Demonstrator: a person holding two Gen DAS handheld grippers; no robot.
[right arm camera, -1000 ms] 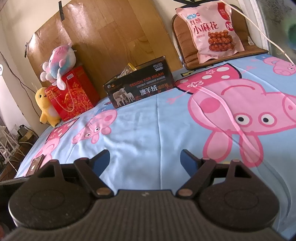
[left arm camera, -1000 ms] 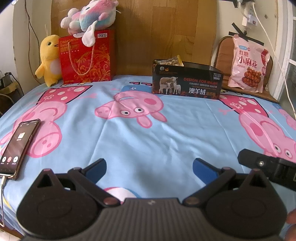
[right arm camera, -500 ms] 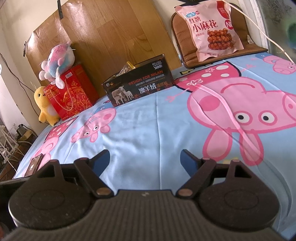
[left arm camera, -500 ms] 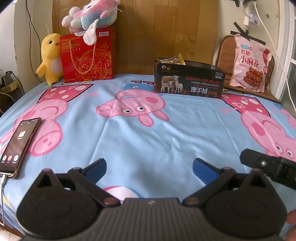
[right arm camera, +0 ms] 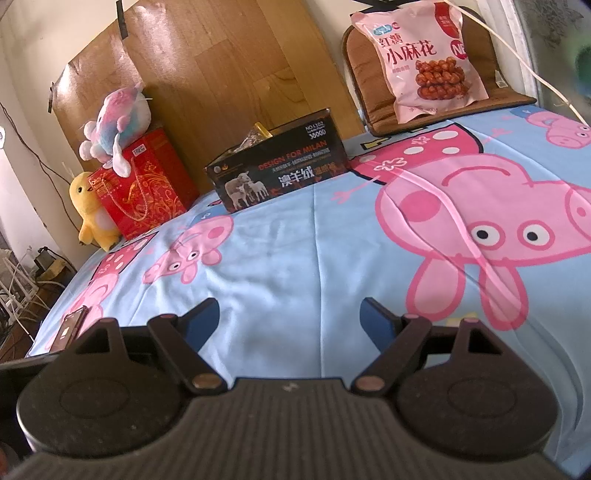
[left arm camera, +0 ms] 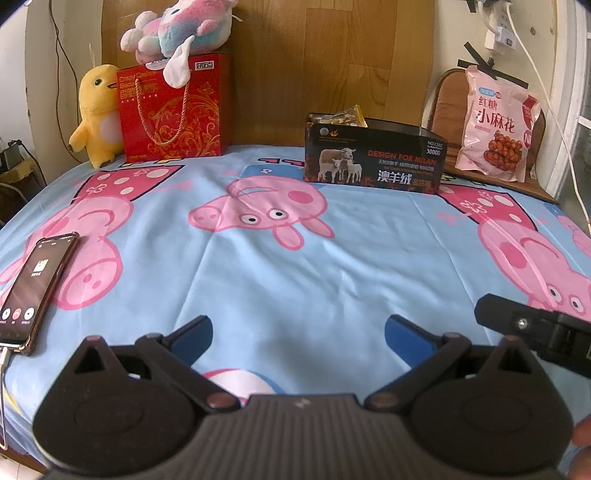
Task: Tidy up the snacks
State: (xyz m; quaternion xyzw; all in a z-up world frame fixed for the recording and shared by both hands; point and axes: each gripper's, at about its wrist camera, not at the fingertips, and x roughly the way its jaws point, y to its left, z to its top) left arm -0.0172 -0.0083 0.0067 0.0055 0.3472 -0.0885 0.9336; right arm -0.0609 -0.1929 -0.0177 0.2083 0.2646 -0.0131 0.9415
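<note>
Left wrist view is showing the bed lying under both tools. Behind the black box, beside the headboard, a pink snack bag is leaning on a chair. The left hand-held gripper and right hand-held gripper are hovering wide apart, holding nothing.

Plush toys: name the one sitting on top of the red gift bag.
The pink-and-blue plush, draped over the red gift bag; the yellow duck plush stands beside it.
</note>
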